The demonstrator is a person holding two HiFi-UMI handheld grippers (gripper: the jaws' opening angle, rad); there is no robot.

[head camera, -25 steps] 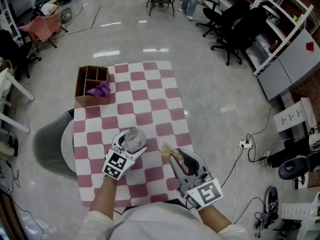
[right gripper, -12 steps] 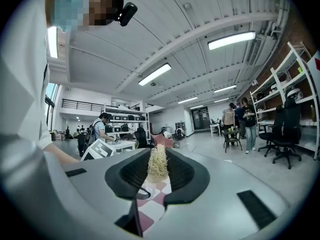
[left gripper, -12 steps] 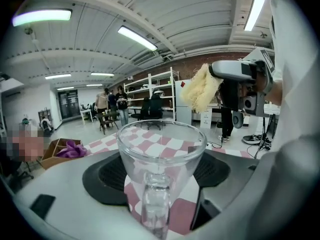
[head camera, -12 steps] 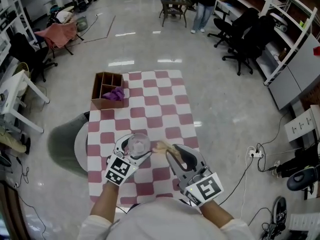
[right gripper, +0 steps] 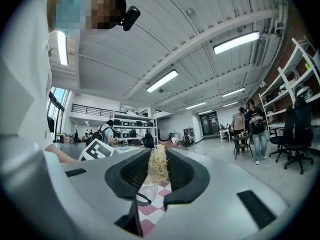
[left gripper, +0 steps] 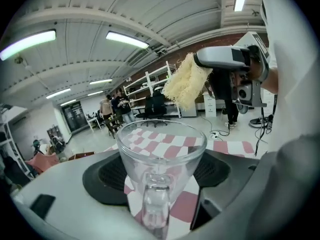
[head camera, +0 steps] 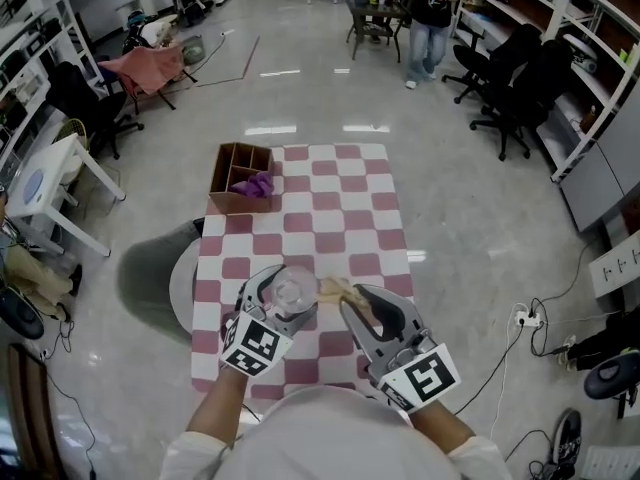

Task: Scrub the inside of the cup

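A clear glass cup (head camera: 293, 290) (left gripper: 161, 159) is held above the checkered table (head camera: 330, 218), my left gripper (head camera: 290, 298) (left gripper: 160, 184) shut on it with its handle toward the camera. My right gripper (head camera: 345, 298) (right gripper: 159, 171) is shut on a pale fibrous scrubber (head camera: 333, 290) (right gripper: 158, 166). In the left gripper view the scrubber (left gripper: 184, 86) hangs just above and right of the cup's rim, outside the cup.
A brown divided box (head camera: 240, 176) with a purple cloth (head camera: 256, 183) sits at the table's far left corner. A grey round stool (head camera: 165, 278) stands left of the table. Office chairs (head camera: 515, 78) and people (head camera: 428, 13) are farther off.
Both grippers have drawn closer together, bringing the scrubber next to the cup's rim. The head view has shifted, so the table now sits more central.
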